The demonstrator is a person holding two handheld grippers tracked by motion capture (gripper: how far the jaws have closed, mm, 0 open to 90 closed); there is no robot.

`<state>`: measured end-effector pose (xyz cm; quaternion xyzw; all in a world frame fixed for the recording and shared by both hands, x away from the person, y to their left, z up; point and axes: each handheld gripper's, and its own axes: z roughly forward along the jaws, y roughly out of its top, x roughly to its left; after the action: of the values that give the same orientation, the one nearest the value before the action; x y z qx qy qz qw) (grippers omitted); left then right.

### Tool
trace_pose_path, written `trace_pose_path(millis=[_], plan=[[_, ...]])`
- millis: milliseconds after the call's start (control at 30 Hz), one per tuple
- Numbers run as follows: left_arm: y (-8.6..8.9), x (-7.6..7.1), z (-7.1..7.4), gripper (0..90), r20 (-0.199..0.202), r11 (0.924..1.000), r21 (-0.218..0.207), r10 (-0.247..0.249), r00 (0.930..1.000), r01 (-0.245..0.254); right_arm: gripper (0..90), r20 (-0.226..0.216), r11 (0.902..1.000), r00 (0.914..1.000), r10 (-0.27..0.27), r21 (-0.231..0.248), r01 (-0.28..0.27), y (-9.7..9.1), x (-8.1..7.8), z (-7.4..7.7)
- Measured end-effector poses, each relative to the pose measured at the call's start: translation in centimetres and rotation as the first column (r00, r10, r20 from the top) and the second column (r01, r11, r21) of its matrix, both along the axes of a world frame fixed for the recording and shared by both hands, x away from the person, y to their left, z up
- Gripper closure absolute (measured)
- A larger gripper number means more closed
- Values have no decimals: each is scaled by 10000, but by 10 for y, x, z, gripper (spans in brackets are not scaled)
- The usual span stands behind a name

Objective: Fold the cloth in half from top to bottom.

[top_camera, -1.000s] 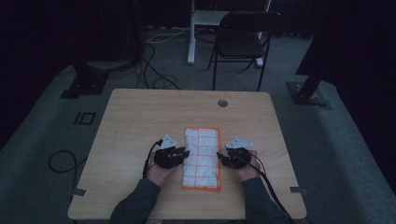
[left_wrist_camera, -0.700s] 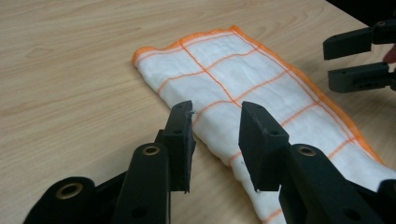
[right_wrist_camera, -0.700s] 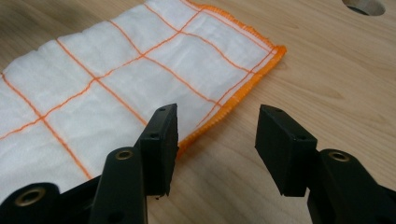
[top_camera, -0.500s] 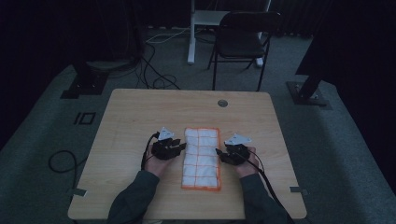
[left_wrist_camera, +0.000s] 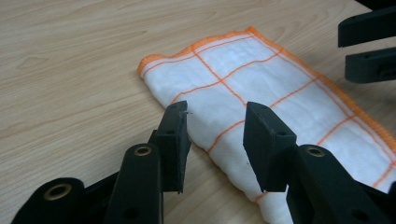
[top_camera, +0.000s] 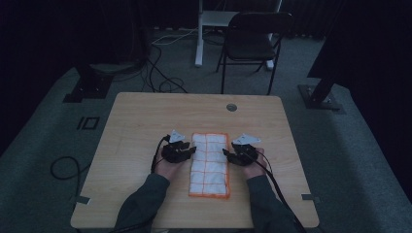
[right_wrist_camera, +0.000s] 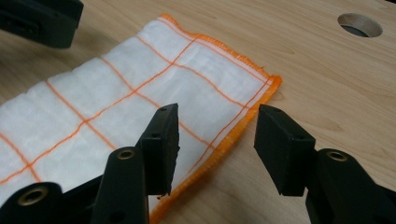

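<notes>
Wood-grain table [top_camera: 145, 126] stands in a dim room on grey carpet, a black chair [top_camera: 252, 43] and loose cables behind it, and the folded white cloth [top_camera: 210, 165] with orange grid lines lies flat near the front edge. Compared with a second ago, the left gripper [top_camera: 190, 151] has drawn back from over the cloth to its left edge, its jaws just opening with nothing pinched. The right gripper [top_camera: 227, 154] sits at the right edge, jaws spread, gripping nothing.

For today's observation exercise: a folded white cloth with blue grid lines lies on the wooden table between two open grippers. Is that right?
Not quite. The cloth has orange grid lines and an orange hem, not blue, as the left gripper view shows. The rest holds: it lies on the wooden table between the open left gripper and right gripper.
</notes>
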<state>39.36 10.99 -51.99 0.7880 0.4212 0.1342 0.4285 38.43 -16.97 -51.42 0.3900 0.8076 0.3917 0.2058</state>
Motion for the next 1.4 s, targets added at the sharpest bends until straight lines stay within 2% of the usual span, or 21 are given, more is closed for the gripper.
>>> trace_pose_path(millis=[100,267,467,567,700,900,1300,1400], plan=[[0,3,-2,609,-52,10000,22,80,10000,-80,507,-45,9998,10000,-76,160,76,-1,4,-1],[0,8,-6,601,-129,9997,-1,257,9996,-257,525,-134,9996,9995,-270,75,271,-1,12,-5],[-5,20,-10,588,-294,9988,176,464,9985,-459,559,-352,9994,9988,-351,-56,349,3,23,-13],[-6,23,-12,585,-456,9972,157,744,9962,-737,580,-407,9989,9980,-475,14,476,4,30,-17],[-9,26,-16,581,-562,9971,114,757,9955,-752,595,-530,9974,9960,-715,57,719,3,37,-20],[-12,31,-19,572,-629,9966,210,807,9948,-795,593,-570,9961,9948,-849,171,860,6,45,-21],[-14,46,-23,548,-812,9944,217,1048,9912,-1034,557,-972,9937,9895,-1073,228,1100,16,60,-29],[-15,47,-22,555,-755,9931,427,1124,9908,-1094,534,-1105,9931,9877,-1107,256,1142,18,64,-30]])
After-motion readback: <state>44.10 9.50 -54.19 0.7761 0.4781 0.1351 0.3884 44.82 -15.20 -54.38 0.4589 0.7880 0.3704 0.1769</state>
